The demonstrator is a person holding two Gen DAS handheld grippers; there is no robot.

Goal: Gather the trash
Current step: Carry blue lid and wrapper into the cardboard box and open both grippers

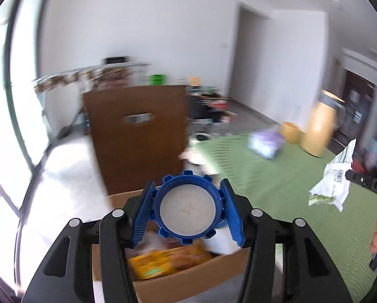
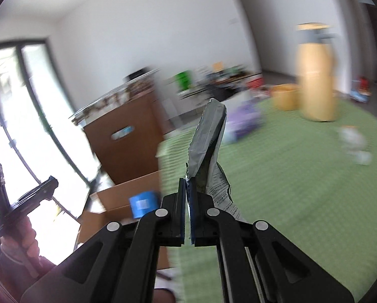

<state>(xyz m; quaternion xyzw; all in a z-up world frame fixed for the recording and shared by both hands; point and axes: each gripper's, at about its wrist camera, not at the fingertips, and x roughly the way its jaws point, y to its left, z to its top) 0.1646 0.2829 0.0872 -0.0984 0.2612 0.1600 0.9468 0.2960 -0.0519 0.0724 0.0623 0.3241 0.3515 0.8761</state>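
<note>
Mid-task. Left gripper (image 1: 188, 209) jaws clamped on blue lid (image 1: 187, 206), over cardboard box (image 1: 188, 277); right gripper (image 2: 187, 192) jaws pinching wrapper (image 2: 208, 136). Both undropped; purple packet (image 1: 265, 144) left on green mat (image 1: 276, 189).

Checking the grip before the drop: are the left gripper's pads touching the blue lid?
Touching. The left wrist view shows both pads pressed against the blue lid.

Letters "DAS" on the right hand-held gripper (image 1: 350, 174); wrapper (image 1: 333, 179) print and barcode illegible.
</note>
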